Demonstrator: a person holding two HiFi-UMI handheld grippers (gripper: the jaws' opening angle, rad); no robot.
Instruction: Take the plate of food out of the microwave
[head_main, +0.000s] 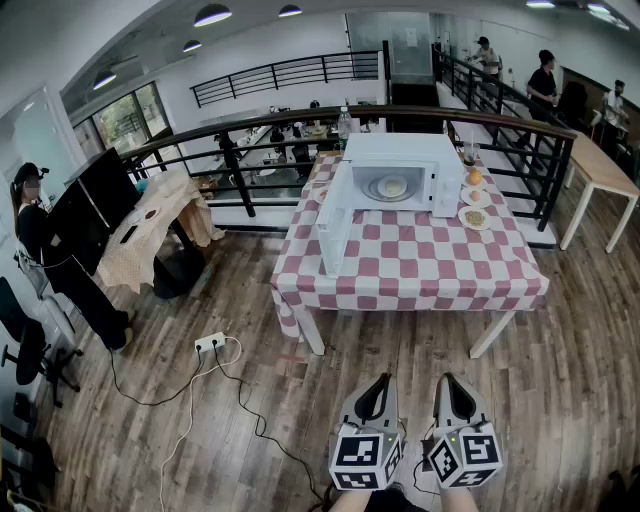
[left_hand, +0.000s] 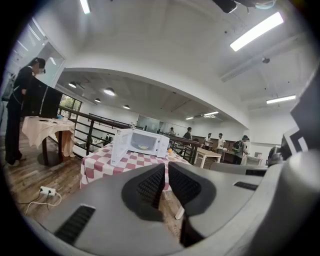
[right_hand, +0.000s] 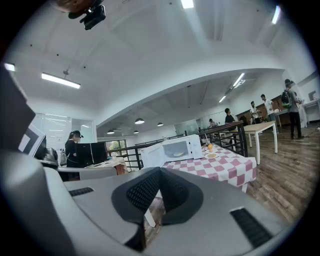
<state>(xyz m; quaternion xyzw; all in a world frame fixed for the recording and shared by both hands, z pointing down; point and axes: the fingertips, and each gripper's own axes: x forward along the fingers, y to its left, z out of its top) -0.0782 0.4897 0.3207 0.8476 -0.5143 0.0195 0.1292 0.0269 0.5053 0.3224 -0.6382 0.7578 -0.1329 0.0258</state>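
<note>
Table (head_main: 420, 265) w/ microwave (head_main: 400, 150), plate (head_main: 390, 188) inside, far from L tongs (head_main: 381, 384), R tongs (head_main: 446, 383).

We can't tell what food is on the plate (head_main: 391, 187) inside the microwave (head_main: 395, 148), too small. Same for the small plates (head_main: 475, 217) beside it on the surface (head_main: 420, 275). Head view's bottom edge cuts off the rear of left gripper (head_main: 381, 381) and right gripper (head_main: 446, 381).

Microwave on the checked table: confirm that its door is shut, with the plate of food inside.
Not right. The door of the microwave is not shut; it stands swung wide open. The head view shows this. The rest holds: the plate of food is inside, and the microwave stands on the checked table.
</note>
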